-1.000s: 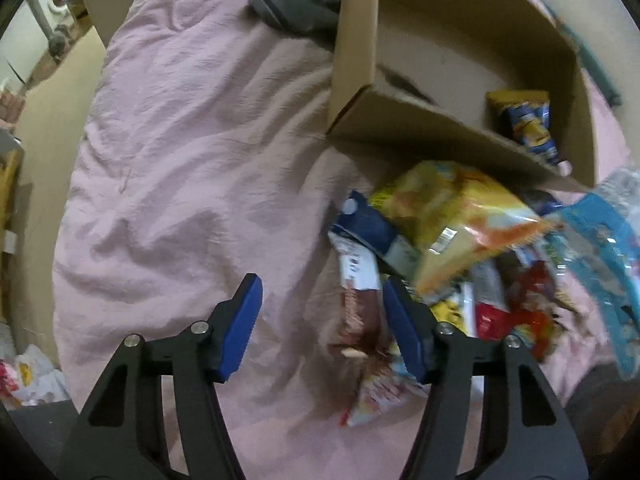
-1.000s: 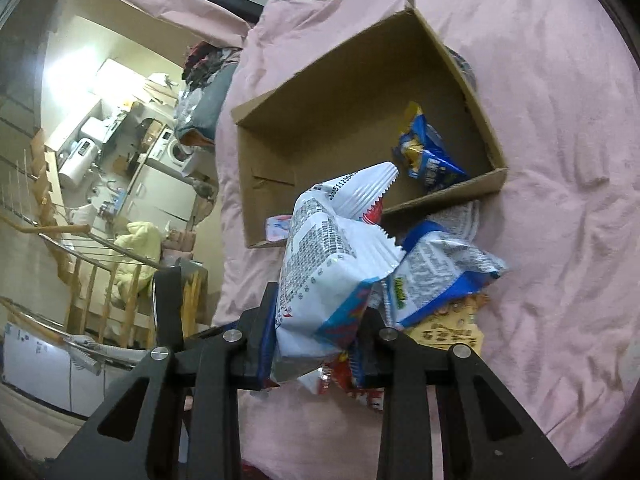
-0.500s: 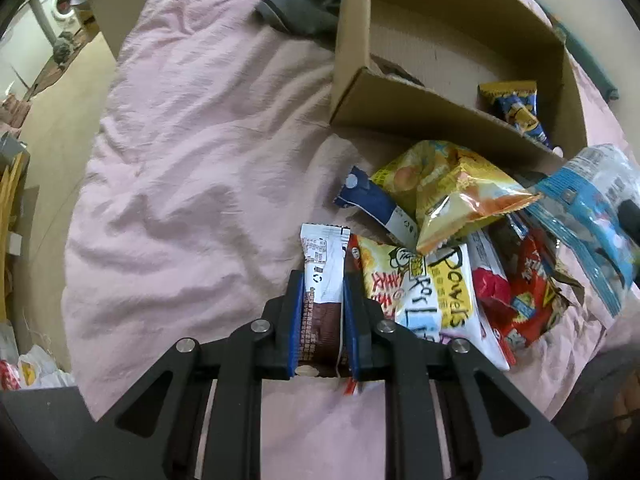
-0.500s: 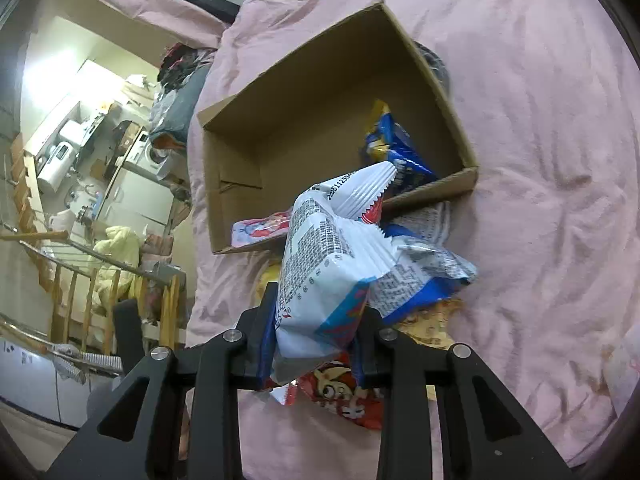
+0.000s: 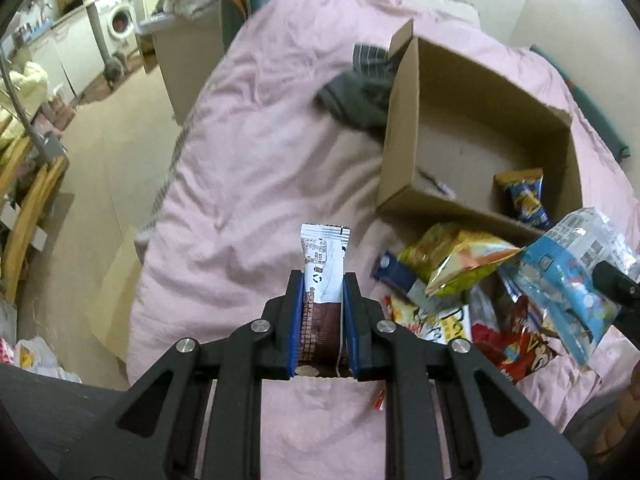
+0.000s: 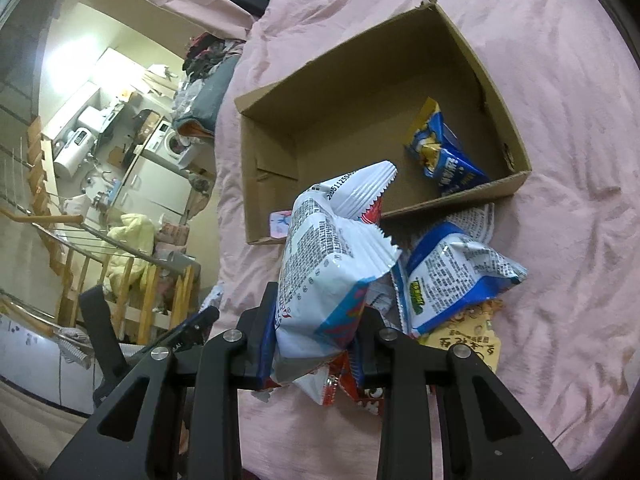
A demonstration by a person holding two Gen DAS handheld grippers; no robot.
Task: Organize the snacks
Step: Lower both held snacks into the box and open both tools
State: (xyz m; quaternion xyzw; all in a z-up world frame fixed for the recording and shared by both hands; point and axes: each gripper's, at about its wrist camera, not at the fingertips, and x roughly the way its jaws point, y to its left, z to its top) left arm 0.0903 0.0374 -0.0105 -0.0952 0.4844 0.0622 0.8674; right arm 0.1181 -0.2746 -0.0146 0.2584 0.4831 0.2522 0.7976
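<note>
The fingers of the left gripper [image 5: 322, 320] are clenched on a slim brown-and-white wrapped snack bar [image 5: 323, 280], which stands up between the blue pads above the bed. The fingers of the right gripper [image 6: 316, 344] are clamped on a puffy white snack packet with blue and red corners [image 6: 324, 256], held above the heap. A wrinkled pink bedspread [image 5: 256, 168] covers the bed and carries everything else. On it, toward the far side, sits an open brown cardboard box [image 6: 500, 92]; one small blue-and-yellow snack bag [image 6: 444, 152] lies inside near its near wall. A dark grey garment [image 5: 356, 96] lies bunched against the box's outer far corner. Just outside the box's near wall is the loose heap of snacks: a yellow crinkled bag [image 5: 456, 260] on top, a white-and-blue printed packet [image 6: 452, 276] beside the held one, and red wrappers [image 5: 516, 344] underneath. At the bed's edge, beyond the bedspread, a white washing machine [image 5: 120, 24] stands in the background.
</note>
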